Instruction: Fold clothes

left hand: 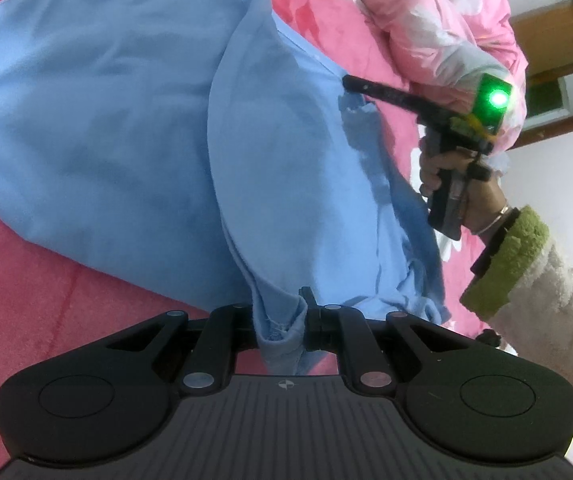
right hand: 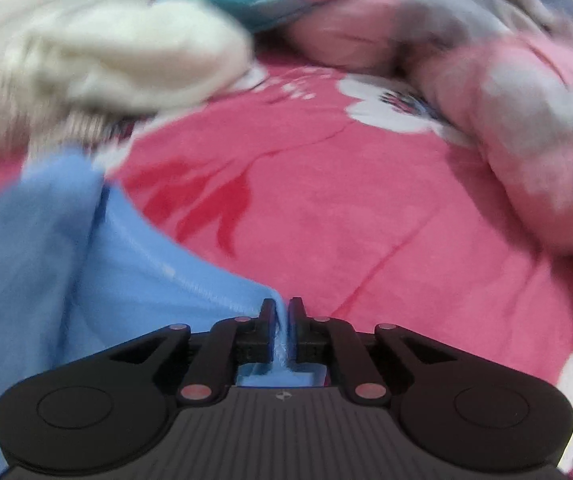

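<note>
- Shirt (left hand: 118, 120), blue, spread over pink blanket (left hand: 26, 320), fills left and centre of left wrist view
- Left gripper (left hand: 282, 320) at bottom centre, jaws clenched on bunched shirt edge
- Right gripper (right hand: 282, 320) jaws pinch thin shirt fold (right hand: 86, 280), bottom centre of blurred right view
- Right gripper also seen right of frame in left view (left hand: 352, 83), held by hand (left hand: 466, 196) in green cuff (left hand: 506, 260)
- White garment (right hand: 126, 60) upper left, quilt (right hand: 526, 120) upper right

Each camera sits on its own gripper, looking forward and down, very close. Both see the blue cloth (left hand: 106, 120) at nine o'clock on the pink blanket (right hand: 366, 208).
</note>
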Available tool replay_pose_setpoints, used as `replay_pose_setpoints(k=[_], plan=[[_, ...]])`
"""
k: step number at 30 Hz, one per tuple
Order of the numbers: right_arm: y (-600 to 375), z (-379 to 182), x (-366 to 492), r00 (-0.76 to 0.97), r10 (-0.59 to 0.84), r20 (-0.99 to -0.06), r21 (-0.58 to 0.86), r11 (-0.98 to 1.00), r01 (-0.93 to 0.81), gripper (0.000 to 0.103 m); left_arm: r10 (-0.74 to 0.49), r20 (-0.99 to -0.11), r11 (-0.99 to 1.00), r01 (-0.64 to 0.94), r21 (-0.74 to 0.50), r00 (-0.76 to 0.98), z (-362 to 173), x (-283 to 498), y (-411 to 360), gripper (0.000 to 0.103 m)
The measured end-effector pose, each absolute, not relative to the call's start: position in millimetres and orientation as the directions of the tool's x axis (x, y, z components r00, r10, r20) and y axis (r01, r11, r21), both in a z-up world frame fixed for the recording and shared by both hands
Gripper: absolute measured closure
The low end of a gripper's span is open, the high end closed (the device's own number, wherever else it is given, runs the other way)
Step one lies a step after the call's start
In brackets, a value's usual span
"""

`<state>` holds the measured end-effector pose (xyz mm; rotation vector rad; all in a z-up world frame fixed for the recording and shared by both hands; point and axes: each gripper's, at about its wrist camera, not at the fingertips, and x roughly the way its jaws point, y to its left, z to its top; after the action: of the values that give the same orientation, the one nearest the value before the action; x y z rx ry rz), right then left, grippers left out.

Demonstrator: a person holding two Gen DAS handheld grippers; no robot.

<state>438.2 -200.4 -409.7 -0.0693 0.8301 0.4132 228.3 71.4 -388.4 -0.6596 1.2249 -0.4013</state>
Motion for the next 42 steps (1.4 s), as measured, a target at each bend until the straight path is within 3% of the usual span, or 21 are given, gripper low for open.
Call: replay_pose_setpoints(k=[2, 4, 10, 16, 22, 24, 26, 29, 35, 42], plan=[[-228.9, -404.6, 440.4, 0.616, 0.36, -0.701, 0.234, 0.932, -0.278, 0.059, -0.607, -0.732, 0.757, -0.056, -0.651, 0.31, -387.8, 227.9, 70.7, 0.093], [-258.4, -398.3, 440.5, 0.642, 0.366, -0.673, 0.341, 0.925, -0.169, 0.053, -0.599, -0.736, 0.764, -0.049, -0.643, 0.315, -387.2, 227.2, 70.1, 0.093], [-347.9, -359.6, 393.9, 0.703, 0.262, -0.662, 0.41, 0.911, 0.047, 0.053, -0.561, -0.76, 0.796, -0.036, -0.604, 0.329, -382.6, 225.8, 67.3, 0.093], [-367.8, -341.7, 306.5, 0.615, 0.296, -0.731, 0.394, 0.919, 0.027, 0.052, -0.523, -0.779, 0.821, -0.043, -0.57, 0.345, -378.8, 221.5, 62.3, 0.093], [-353.8, -371.7, 243.8, 0.447, 0.288, -0.847, 0.314, 0.949, -0.016, 0.052, -0.484, -0.8, 0.843, -0.057, -0.535, 0.355, -378.0, 219.1, 56.8, 0.093], [-352.3, -385.5, 232.7, 0.399, 0.283, -0.872, 0.297, 0.954, -0.028, 0.062, -0.469, -0.808, 0.852, -0.059, -0.521, 0.357, -378.9, 218.8, 55.0, 0.093], [-351.8, -391.2, 224.6, 0.375, 0.306, -0.875, 0.31, 0.949, -0.052, 0.101, -0.459, -0.812, 0.858, -0.058, -0.511, 0.361, -378.2, 217.7, 54.0, 0.093], [-350.2, -376.9, 228.4, 0.39, 0.393, -0.833, 0.395, 0.915, -0.079, 0.101, -0.452, -0.812, 0.863, -0.05, -0.503, 0.37, -375.2, 215.1, 53.8, 0.092], [-337.2, -329.8, 258.1, 0.466, 0.59, -0.66, 0.603, 0.785, -0.141, 0.102, -0.466, -0.796, 0.851, -0.049, -0.523, 0.387, -364.5, 207.3, 59.1, 0.093], [-279.4, -318.4, 324.1, 0.385, 0.705, -0.595, 0.663, 0.702, -0.26, 0.101, -0.505, -0.751, 0.805, -0.082, -0.587, 0.425, -346.4, 189.5, 69.1, 0.093]])
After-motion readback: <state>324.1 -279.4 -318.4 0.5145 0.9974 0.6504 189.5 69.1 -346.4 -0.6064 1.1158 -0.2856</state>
